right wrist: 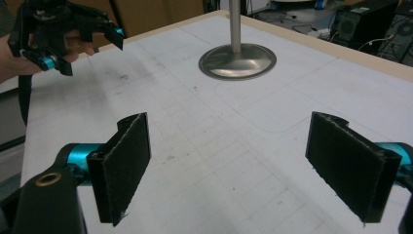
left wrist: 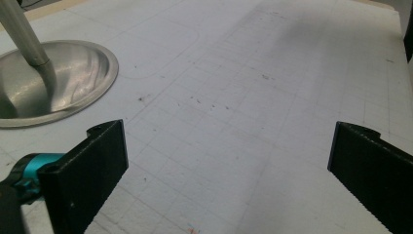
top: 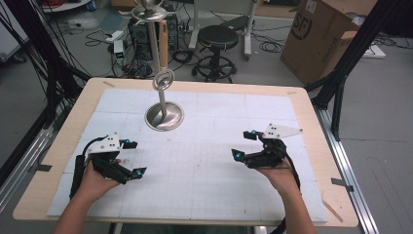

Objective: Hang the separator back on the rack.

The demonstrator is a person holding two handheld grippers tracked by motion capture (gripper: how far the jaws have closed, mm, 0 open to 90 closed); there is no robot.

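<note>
A silver metal stand (top: pixel 164 116) with a round base and an upright post topped by a ring stands at the back middle of the white gridded mat (top: pixel 204 161). Its base (left wrist: pixel 53 83) lies ahead and to the left in the left gripper view, and straight ahead (right wrist: pixel 237 61) in the right gripper view. My left gripper (top: pixel 134 158) rests low at the mat's left, jaws wide apart, nothing between them. At the mat's right, my right gripper (top: pixel 245 145) is open too and holds nothing. The right gripper view catches the left gripper (right wrist: pixel 80 46) far off at top left.
The wooden table (top: pixel 311 146) frames the mat. Behind the table are a black stool (top: pixel 217 46), a cardboard box (top: pixel 321 36), computer cases and floor cables. Black frame posts stand at both sides.
</note>
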